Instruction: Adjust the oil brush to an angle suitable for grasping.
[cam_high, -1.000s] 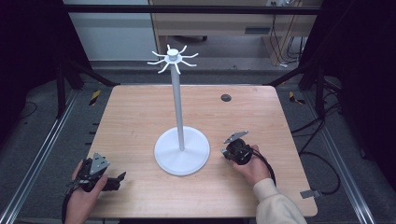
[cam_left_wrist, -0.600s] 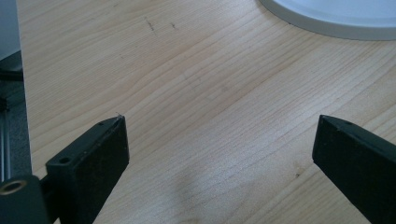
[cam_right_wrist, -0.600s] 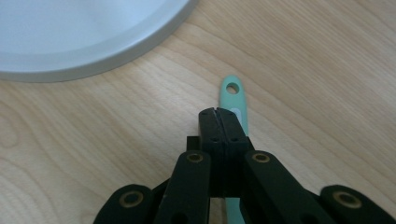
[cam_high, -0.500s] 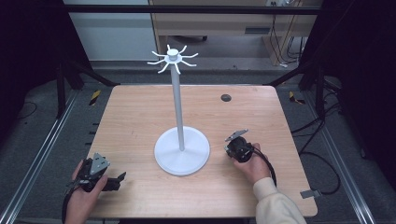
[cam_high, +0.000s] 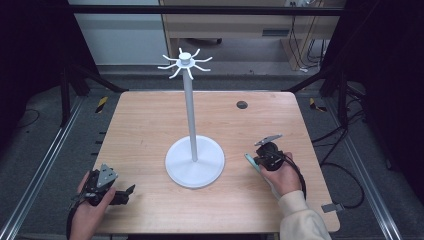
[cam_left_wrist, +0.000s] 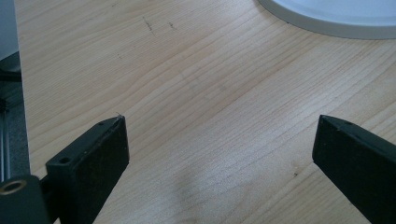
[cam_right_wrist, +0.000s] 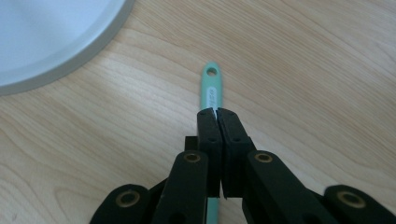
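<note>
- The right gripper (cam_right_wrist: 217, 112) has its jaws pressed together on a slim green handle (cam_right_wrist: 211, 88), pinching it partway along, so that the end with the hanging hole pokes out ahead of the tips.
- The handle looks like thin moulded plastic: probably light and stiff, smooth enough to twist in a narrow pinch, so a hold near the middle seems safest.
- It lies low over the wooden table (cam_high: 150, 130), just beside the round base of the white hook stand (cam_high: 194, 160).
- The right hand (cam_high: 284, 175) wraps the gripper from behind, forearm coming in from the near edge.
- The left gripper (cam_high: 107, 187) sits at the near left corner, jaws wide apart over bare wood with nothing between them, the left hand (cam_high: 90, 210) holding it level.
</note>
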